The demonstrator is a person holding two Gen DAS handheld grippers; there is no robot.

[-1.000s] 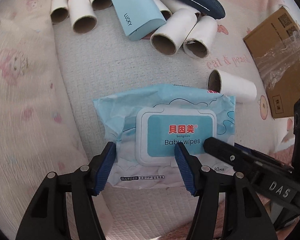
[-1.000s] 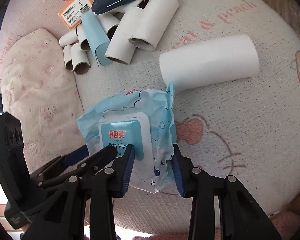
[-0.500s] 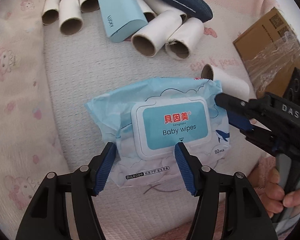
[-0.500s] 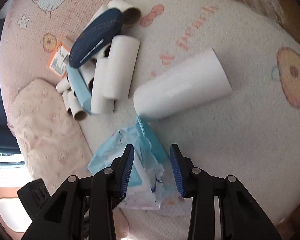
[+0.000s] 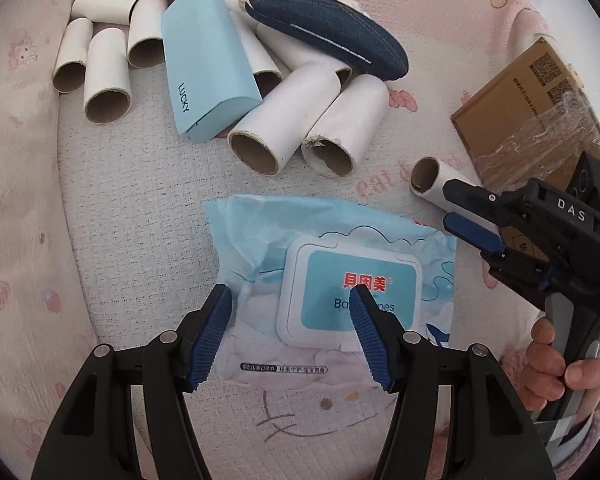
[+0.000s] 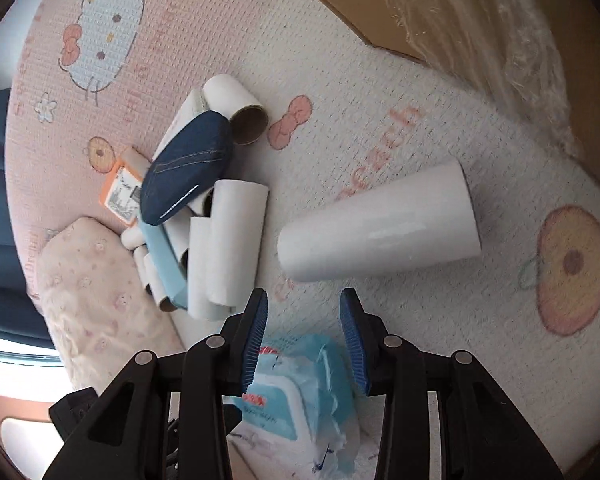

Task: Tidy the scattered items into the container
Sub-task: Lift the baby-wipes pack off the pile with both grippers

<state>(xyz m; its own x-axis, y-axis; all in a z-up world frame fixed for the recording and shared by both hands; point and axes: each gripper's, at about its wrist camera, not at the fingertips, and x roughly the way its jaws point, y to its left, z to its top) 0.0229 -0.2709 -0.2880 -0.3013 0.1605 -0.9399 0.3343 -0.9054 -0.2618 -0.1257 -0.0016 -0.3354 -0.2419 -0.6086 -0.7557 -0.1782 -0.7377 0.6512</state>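
Right wrist view – right tongs (image 6: 303, 334) released, hiding part of the wipes pack (image 6: 300, 392); left tongs (image 5: 290, 334) released too.

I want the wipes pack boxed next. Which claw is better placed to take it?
Probably left: the left claw is open right over the wipes pack. The right claw points past it at a lone paper tube.

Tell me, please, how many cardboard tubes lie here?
At least 9 tubes: four left of the blue box, two half-hidden between it and the denim pouch, two side by side below, one by the right claw; more may be buried.
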